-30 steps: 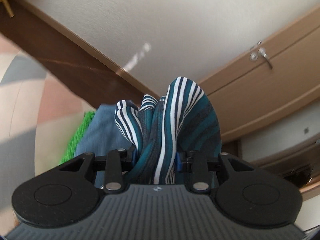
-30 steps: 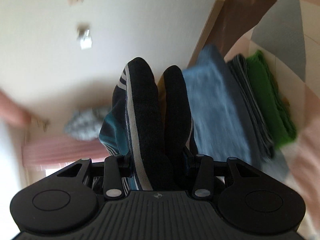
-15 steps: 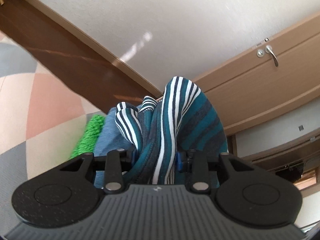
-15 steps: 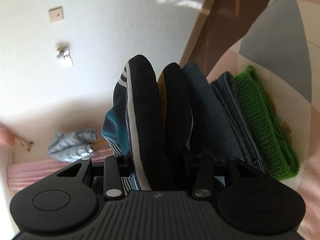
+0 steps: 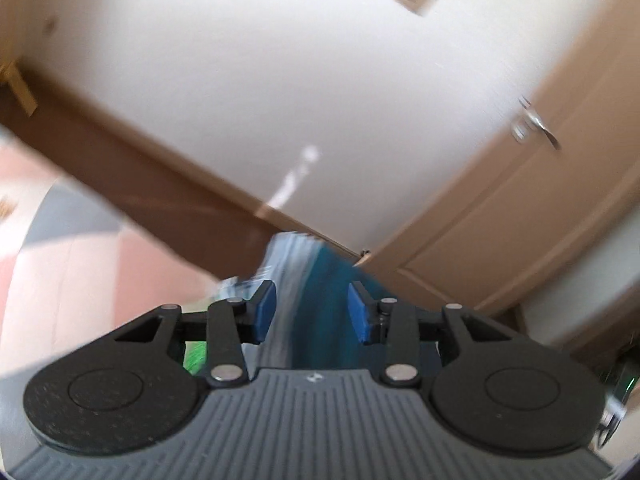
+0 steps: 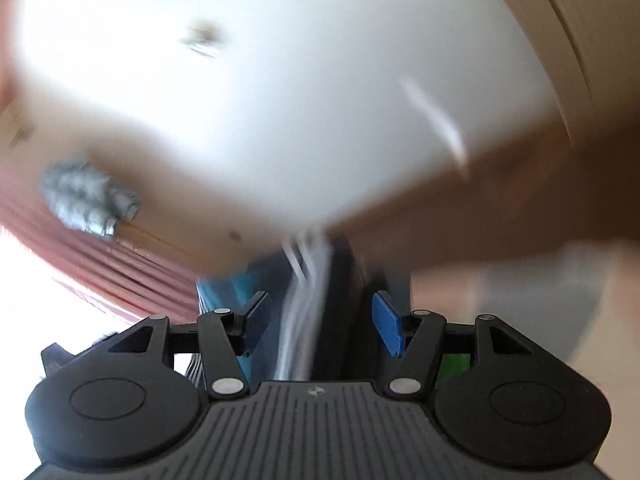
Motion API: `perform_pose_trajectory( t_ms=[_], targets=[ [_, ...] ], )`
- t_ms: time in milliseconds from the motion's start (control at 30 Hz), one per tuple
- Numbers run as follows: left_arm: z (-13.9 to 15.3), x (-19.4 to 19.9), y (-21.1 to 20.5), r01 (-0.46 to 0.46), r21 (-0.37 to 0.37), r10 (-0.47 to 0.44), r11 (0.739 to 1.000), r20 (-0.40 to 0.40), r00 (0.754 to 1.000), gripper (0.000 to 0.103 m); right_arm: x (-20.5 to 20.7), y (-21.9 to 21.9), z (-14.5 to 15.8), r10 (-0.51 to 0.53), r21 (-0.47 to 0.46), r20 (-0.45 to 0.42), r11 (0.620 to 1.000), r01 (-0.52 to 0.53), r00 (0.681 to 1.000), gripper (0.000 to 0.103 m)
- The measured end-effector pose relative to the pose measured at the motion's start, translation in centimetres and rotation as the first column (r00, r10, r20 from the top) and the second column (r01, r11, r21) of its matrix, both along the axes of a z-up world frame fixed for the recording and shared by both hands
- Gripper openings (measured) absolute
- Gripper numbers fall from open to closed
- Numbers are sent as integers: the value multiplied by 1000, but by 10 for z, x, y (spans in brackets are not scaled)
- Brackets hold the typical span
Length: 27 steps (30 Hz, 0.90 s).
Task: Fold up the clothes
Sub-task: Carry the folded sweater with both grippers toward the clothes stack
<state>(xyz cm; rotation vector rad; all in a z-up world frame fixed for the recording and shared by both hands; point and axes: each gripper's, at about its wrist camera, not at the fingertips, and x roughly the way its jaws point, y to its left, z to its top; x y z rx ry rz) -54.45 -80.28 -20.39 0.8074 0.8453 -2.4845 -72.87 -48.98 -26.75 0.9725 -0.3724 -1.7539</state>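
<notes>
Two wrist views, both smeared by motion. Left view, nearest: the left gripper (image 5: 312, 312) with its blue pads (image 5: 265, 309) set apart and a blurred band of the teal-and-white striped garment (image 5: 320, 300) running up between them. The cloth fills most of the gap, but the blur hides whether the pads actually press on it, so a grip cannot be confirmed. Low on the left, under the gripper's linkage, a patch of green knit (image 5: 195, 358) shows. Beyond lies a bed cover (image 5: 80, 280) in pink, grey and cream patches, then a dark brown wooden rail (image 5: 140, 184) crossing diagonally, then a white wall (image 5: 280, 80). Far right stands a light wooden door (image 5: 520, 208) with a metal handle (image 5: 536, 126).

Right view, nearest: the right gripper (image 6: 320, 324), its jaws opening, with the same striped garment (image 6: 308, 300) (here a dark fold edged in white, teal at its left) standing between the pads (image 6: 386, 326); a gap shows on either side of the cloth, so nothing is pinched. A sliver of green (image 6: 454, 366) appears low right. Farther left, a crumpled grey cloth (image 6: 88, 200) rests above pink ribbed fabric (image 6: 100, 264); the white wall (image 6: 280, 100) lies behind.
</notes>
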Motion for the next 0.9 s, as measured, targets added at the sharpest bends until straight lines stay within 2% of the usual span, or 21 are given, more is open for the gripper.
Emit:
perform_pose_trajectory(
  t_ms=[67, 133, 200, 233, 300, 367, 467, 533, 633, 700, 767, 833, 900],
  targets=[
    [-3, -29, 10, 42, -85, -36, 995, 64, 997, 28, 13, -26, 13, 91, 26, -184, 996, -88, 979, 59],
    [-10, -53, 13, 48, -133, -36, 990, 92, 995, 25, 33, -50, 17, 174, 63, -338, 985, -162, 925, 52],
    [-26, -75, 11, 48, -193, -19, 980, 150, 989, 25, 42, -69, 8, 236, 132, -426, 971, -198, 873, 51],
    [-35, -86, 11, 49, -224, -9, 973, 179, 984, 22, 46, -77, 2, 267, 169, -461, 963, -211, 846, 51],
    [-58, -98, 2, 8, -174, 28, 985, 207, 978, 22, 45, -96, -24, 300, 241, -413, 946, -215, 860, 51],
    [-76, -96, -7, -30, -122, 53, 992, 194, 980, 18, 39, -98, -43, 274, 227, -339, 952, -205, 900, 51],
    [-87, -89, -21, -100, -35, 105, 994, 178, 978, 16, 27, -99, -52, 257, 214, -253, 955, -206, 933, 49],
    [-89, -89, -31, -127, -16, 128, 992, 193, 973, 11, 14, -102, -55, 276, 213, -236, 950, -227, 932, 46],
    [-86, -92, -33, -142, -12, 141, 990, 211, 967, 11, -10, -108, -52, 283, 200, -148, 947, -251, 948, 46],
    [-74, -78, -22, -142, -31, 145, 989, 204, 968, 10, -21, -100, -48, 290, 200, -97, 943, -267, 952, 46],
    [-60, -65, -12, -144, -74, 157, 987, 202, 967, 10, -26, -103, -41, 295, 200, -121, 943, -268, 948, 46],
    [-42, -43, 2, -137, -129, 161, 982, 204, 965, 10, -21, -92, -20, 285, 177, -261, 953, -245, 922, 49],
    [-29, -15, 19, -143, -169, 177, 975, 205, 963, 10, -8, -76, 2, 280, 131, -385, 960, -248, 879, 49]
  ],
)
